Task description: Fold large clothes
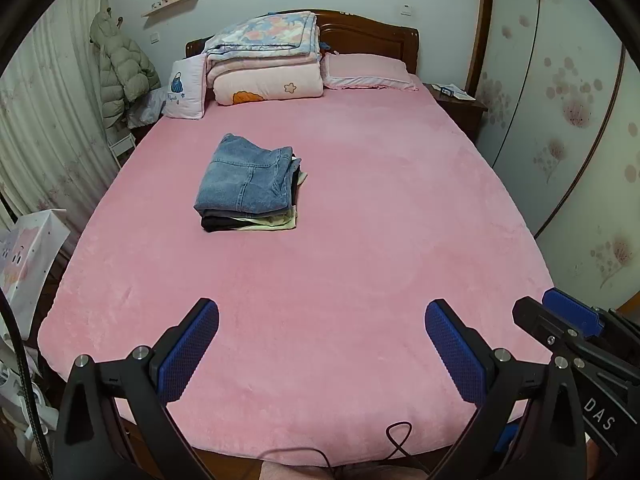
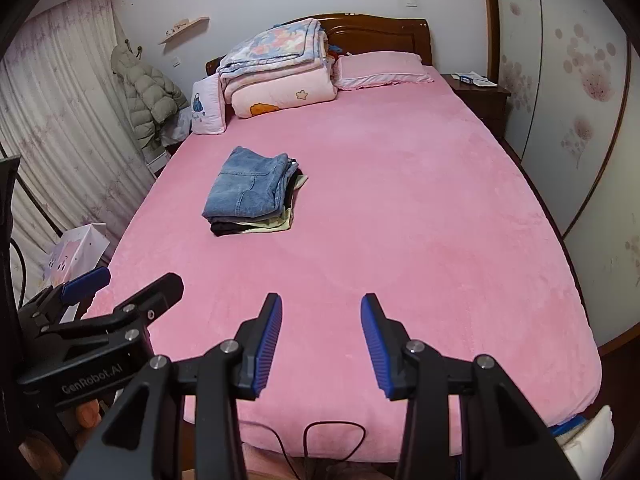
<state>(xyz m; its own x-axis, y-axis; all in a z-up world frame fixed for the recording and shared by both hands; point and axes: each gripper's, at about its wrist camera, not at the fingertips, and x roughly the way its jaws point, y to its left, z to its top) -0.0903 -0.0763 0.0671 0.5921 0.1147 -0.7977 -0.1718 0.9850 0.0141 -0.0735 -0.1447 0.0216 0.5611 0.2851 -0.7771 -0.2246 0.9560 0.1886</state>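
Observation:
A stack of folded clothes with blue jeans (image 1: pixel 246 178) on top lies on the pink bed (image 1: pixel 360 240), left of the middle; it also shows in the right wrist view (image 2: pixel 250 188). Dark and pale green garments sit under the jeans. My left gripper (image 1: pixel 322 320) is open and empty above the foot of the bed. My right gripper (image 2: pixel 321 312) is open and empty, also above the foot of the bed. The right gripper shows at the right edge of the left wrist view (image 1: pixel 560 320); the left gripper shows at the left of the right wrist view (image 2: pixel 128 284).
Folded quilts (image 1: pixel 268 64), a small cushion (image 1: pixel 184 88) and a pink pillow (image 1: pixel 366 72) lie at the headboard. A nightstand (image 1: pixel 460 104) and wardrobe doors (image 1: pixel 560 120) stand to the right. A puffer coat (image 1: pixel 120 72), curtains and a paper bag (image 1: pixel 28 264) are on the left. A black cable (image 2: pixel 332 436) hangs at the bed's foot.

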